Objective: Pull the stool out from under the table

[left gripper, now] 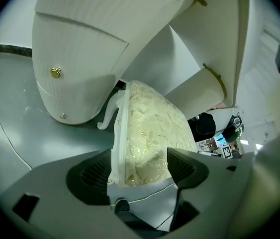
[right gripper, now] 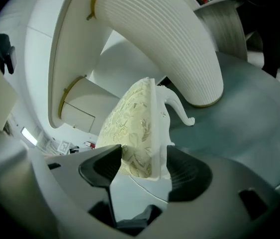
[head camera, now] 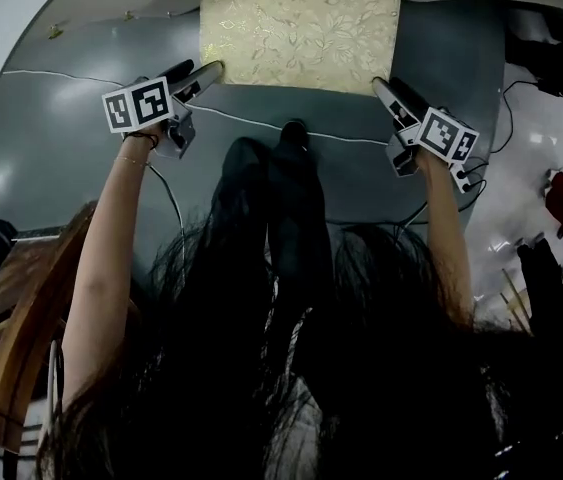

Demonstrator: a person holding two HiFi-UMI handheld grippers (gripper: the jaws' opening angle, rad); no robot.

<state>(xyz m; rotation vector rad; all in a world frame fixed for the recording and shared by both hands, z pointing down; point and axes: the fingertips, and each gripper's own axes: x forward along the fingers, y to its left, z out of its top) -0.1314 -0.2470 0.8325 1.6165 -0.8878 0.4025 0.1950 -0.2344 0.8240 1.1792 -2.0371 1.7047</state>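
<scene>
The stool (head camera: 301, 28), gold-brocade cushion on a white frame, stands on the grey floor (head camera: 81, 158) at the upper middle of the head view, its far side toward the table's fluted pedestal (left gripper: 80, 49). The left gripper (head camera: 211, 68) and right gripper (head camera: 381, 86) each straddle a near corner, fingers (left gripper: 87, 176) wide apart and not clamping. The seat's near edge runs across the frame between them, both equally close.
</scene>
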